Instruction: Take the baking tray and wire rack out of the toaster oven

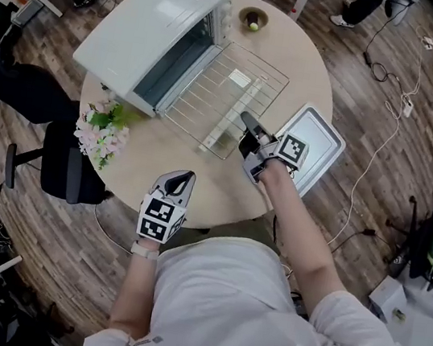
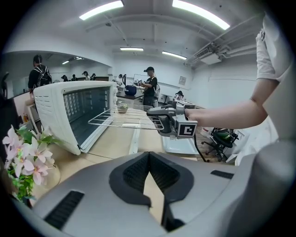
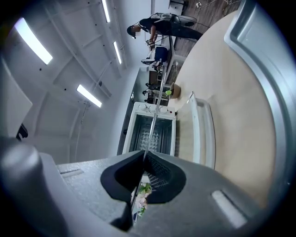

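right hand-held gripper [image 1: 245, 117] clamped on the wire rack's [image 1: 224, 96] near edge, holding it level to clear the toaster oven [image 1: 154, 24]; baking tray [image 1: 319, 144] already on the counter [image 1: 198, 186], right; left hand-held gripper [image 1: 186, 176] closed, empty.

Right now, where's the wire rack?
Head view, centre: the wire rack is held by the right claw in front of the open toaster oven, baking tray to its right.

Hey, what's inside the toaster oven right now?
Nothing visible: the toaster oven cavity looks empty. The wire rack is drawn out, clamped in the right hand-held gripper; the baking tray lies on the table. Part of the cavity is out of sight.
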`<state>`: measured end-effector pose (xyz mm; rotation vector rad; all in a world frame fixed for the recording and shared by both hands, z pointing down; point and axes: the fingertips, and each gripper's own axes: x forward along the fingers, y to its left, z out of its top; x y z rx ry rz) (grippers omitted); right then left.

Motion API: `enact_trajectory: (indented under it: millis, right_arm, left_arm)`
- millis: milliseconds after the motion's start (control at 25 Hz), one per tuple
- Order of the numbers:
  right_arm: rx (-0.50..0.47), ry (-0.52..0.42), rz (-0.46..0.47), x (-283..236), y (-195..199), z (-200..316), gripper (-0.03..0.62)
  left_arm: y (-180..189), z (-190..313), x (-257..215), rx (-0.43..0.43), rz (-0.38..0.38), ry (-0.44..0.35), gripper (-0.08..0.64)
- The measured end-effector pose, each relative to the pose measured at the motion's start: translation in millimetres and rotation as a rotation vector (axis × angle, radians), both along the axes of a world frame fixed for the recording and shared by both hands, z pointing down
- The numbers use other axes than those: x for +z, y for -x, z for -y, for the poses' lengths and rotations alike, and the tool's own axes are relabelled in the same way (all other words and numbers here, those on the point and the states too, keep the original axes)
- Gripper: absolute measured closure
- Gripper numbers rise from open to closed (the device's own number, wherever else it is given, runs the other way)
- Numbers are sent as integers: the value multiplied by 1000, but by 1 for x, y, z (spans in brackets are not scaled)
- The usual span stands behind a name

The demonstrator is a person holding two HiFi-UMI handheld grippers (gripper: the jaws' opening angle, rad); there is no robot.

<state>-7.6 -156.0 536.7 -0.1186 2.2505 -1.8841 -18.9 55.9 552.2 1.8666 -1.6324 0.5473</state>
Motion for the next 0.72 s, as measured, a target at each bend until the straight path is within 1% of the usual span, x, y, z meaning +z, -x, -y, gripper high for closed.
enact_trajectory:
  millis: [280,400,720]
  right_arm:
    - [5,-8,-2,-31,-7,-11,586]
    - [16,-17,5,-51,-3,-13,586]
    - [38,-37,4,-103,17,-15,586]
  left_arm:
    - [14,3,-9,-5,0,-26,560]
    - [24,2,-17,-2,-6,-38,560]
    - [53,-2,-31,45,-6,-51,560]
